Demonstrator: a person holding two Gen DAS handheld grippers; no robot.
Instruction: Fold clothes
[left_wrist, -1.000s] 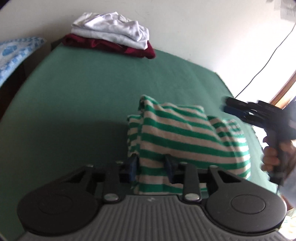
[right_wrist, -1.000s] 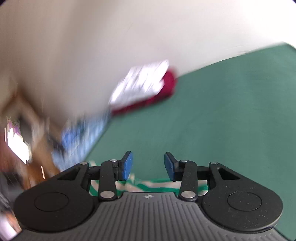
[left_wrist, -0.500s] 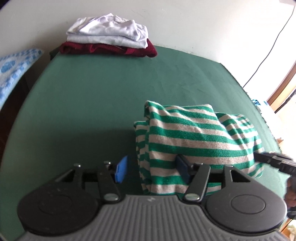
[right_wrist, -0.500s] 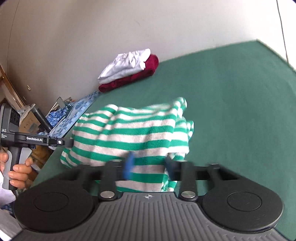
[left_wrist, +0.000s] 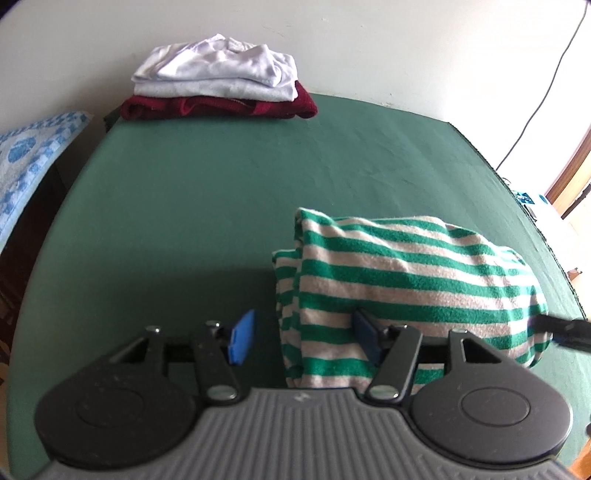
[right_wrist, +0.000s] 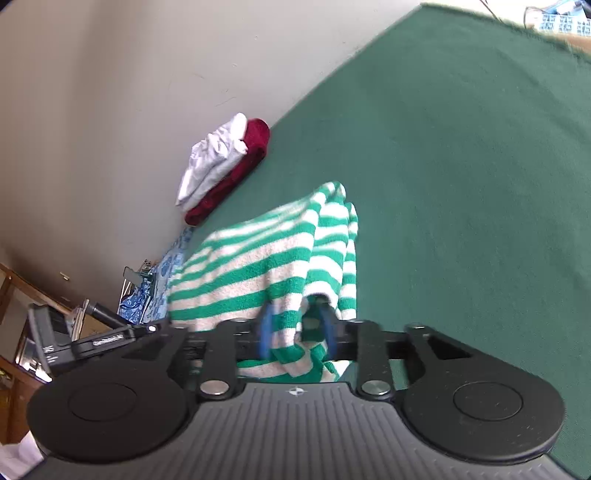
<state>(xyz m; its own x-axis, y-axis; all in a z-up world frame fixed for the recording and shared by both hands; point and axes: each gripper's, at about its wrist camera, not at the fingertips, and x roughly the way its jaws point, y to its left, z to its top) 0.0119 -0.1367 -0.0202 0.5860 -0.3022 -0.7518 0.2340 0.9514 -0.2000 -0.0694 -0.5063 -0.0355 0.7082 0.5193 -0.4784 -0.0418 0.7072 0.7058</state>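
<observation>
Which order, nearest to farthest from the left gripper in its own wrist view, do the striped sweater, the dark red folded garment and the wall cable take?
1. Striped sweater: right at the left gripper, its open jaws straddling the near edge.
2. Dark red folded garment: far left corner of the green table, under white clothes.
3. Wall cable: beyond the table, far right.

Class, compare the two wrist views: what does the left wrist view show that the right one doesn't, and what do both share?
Only the left view: the left gripper open, straddling the striped garment's corner, and a wall cable.
Only the right view: the right gripper closed on a bunch of that garment, plus wooden furniture.
Both: the green table, the folded pile and blue patterned cloth.
</observation>
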